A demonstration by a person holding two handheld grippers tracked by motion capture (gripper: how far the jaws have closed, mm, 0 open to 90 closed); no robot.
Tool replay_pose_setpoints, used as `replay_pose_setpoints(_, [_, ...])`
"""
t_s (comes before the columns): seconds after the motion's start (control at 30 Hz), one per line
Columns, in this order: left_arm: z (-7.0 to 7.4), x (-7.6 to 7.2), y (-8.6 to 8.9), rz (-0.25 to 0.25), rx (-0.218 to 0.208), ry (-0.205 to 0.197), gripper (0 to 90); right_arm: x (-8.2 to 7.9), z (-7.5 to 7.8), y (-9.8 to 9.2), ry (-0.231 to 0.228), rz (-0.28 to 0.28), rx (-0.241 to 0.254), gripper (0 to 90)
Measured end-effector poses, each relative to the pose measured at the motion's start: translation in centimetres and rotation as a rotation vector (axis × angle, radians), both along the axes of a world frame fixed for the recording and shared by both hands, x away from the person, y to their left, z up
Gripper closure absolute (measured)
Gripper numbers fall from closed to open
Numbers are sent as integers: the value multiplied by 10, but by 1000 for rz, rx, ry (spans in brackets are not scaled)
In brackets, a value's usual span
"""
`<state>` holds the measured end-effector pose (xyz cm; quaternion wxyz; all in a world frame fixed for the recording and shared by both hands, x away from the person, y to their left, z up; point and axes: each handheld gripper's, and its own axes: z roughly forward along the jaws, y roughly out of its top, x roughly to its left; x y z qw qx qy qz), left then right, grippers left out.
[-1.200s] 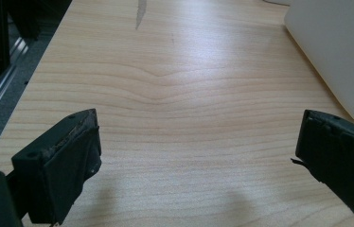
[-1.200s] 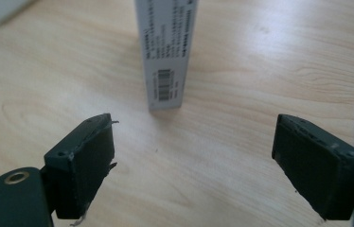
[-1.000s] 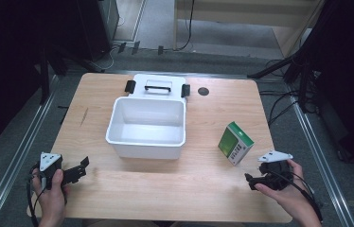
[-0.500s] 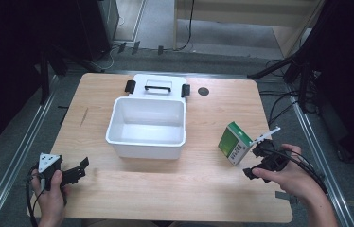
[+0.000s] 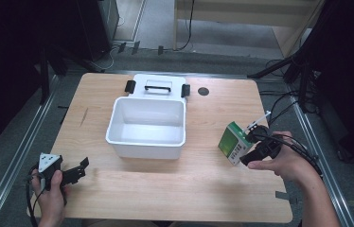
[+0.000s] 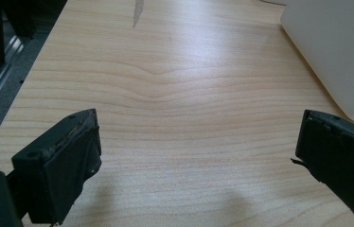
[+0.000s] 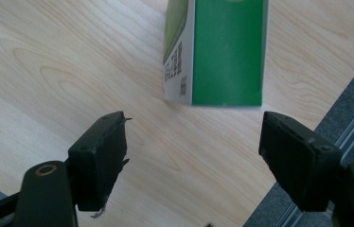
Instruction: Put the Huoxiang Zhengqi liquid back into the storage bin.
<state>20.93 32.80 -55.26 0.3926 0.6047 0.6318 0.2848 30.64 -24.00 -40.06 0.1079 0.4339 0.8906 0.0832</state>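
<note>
A small green and white box (image 5: 232, 142) stands on the wooden table (image 5: 203, 184) at the right, also close ahead in the right gripper view (image 7: 222, 52). My right gripper (image 5: 252, 142) sits just right of the box, open, its jaws wide apart with the box just beyond them (image 7: 194, 142). A white bin (image 5: 147, 126) stands in the middle with its lid (image 5: 156, 87) lying behind it. My left gripper (image 5: 78, 168) rests open near the front left corner, nothing between its jaws (image 6: 194, 151).
A dark round hole (image 5: 203, 91) lies in the tabletop behind the bin. The bin's wall (image 6: 336, 52) rises at the right of the left gripper view. Metal rails (image 5: 19, 156) run along both table sides. The table's right edge (image 7: 317, 123) is close to the box.
My right gripper has moved forward and left from the front right corner up to the green box. The left gripper has stayed put.
</note>
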Motion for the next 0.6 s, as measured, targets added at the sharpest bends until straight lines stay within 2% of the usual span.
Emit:
replay_pose_setpoints(0.2, [0, 0, 0, 0, -2, 1, 21, 8, 5, 5, 6, 0, -19, 272])
replay_pose_setpoints(0.23, [0, 0, 0, 0, -2, 2, 21, 11, 7, 7, -2, -3, -24, 304])
replay_pose_setpoints(0.3, [0, 0, 0, 0, -2, 2, 21, 13, 7, 8, -6, -4, -21, 312])
replay_pose_setpoints(0.37, [0, 0, 0, -2, -3, 4, 21, 18, 7, 10, 6, -6, -10, 324])
replay_pose_setpoints(0.6, [0, 0, 0, -4, -5, 3, 21, 29, 3, 15, 35, -9, -20, 337])
